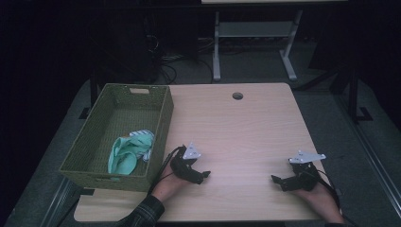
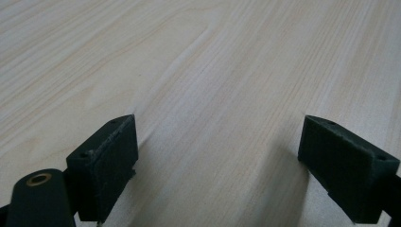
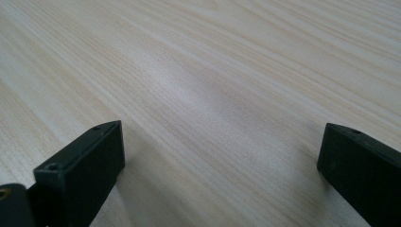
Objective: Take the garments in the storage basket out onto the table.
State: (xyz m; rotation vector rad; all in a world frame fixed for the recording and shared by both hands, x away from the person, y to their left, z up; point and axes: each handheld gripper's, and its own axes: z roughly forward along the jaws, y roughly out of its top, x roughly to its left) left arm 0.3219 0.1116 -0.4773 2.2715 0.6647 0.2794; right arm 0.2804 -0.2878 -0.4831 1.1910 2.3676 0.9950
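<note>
I see the pale wooden bench (image 1: 246,137) with a green woven basket (image 1: 101,161) at its left edge, overhanging a little. Inside the basket lies a crumpled mint-green cloth (image 1: 127,153). My left hand-held gripper (image 1: 201,176) rests near the basket, jaws spread wide over bare wood; my right hand-held gripper (image 1: 279,181), well apart from it, also stands open and empty.

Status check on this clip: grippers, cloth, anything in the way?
Left gripper open, right gripper open, both low over the light wooden table. Mint-green cloth in the green woven basket. Nothing between.
</note>
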